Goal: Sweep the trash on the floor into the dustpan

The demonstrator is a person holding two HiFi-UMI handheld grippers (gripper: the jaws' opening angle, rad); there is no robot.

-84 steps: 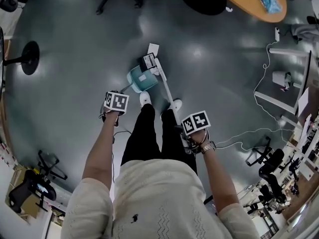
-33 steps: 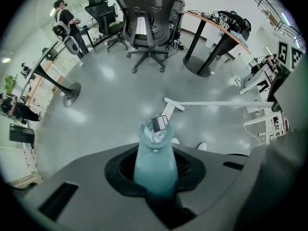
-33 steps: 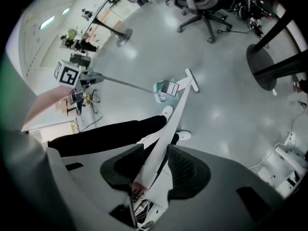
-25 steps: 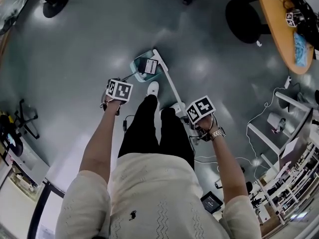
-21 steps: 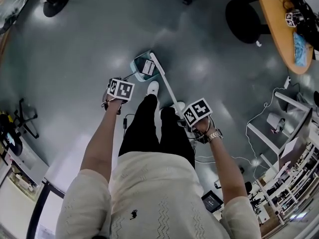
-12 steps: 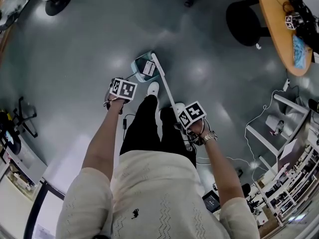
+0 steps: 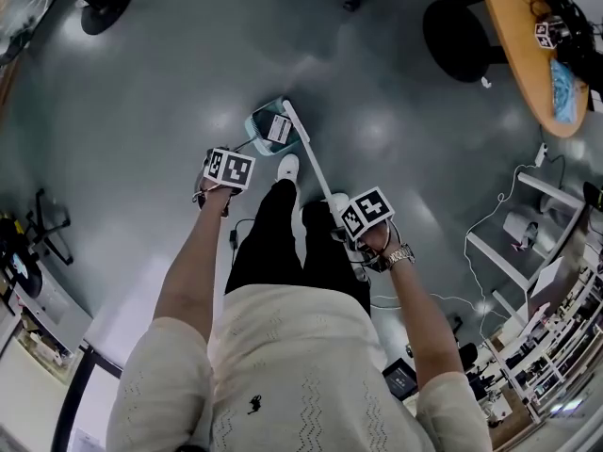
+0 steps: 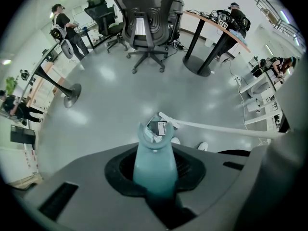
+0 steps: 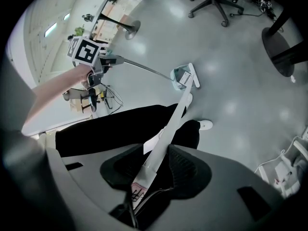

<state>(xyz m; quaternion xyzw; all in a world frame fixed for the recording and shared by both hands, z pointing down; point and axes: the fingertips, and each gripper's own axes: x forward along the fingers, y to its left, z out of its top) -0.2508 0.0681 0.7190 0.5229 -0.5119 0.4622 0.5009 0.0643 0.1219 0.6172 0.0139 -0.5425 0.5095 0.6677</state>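
Our left gripper (image 8: pixel 154 179) was clamped on the teal dustpan handle (image 8: pixel 154 155), and our right gripper (image 9: pixel 150 172) pinched the white broom handle (image 9: pixel 169 126). The dustpan (image 7: pixel 263 122) sat on the grey floor (image 7: pixel 160 83) just ahead of our white shoe (image 7: pixel 288 167). The broom head (image 7: pixel 288 113) was at its rim, and a labelled piece of trash (image 7: pixel 279 129) lay inside.

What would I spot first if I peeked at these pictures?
The left tongs grip a teal dustpan handle, and the right tongs clamp a white broom stick. Both reach down to the grey floor ahead of the person's white shoe, where a black-and-white box sits in the dustpan.
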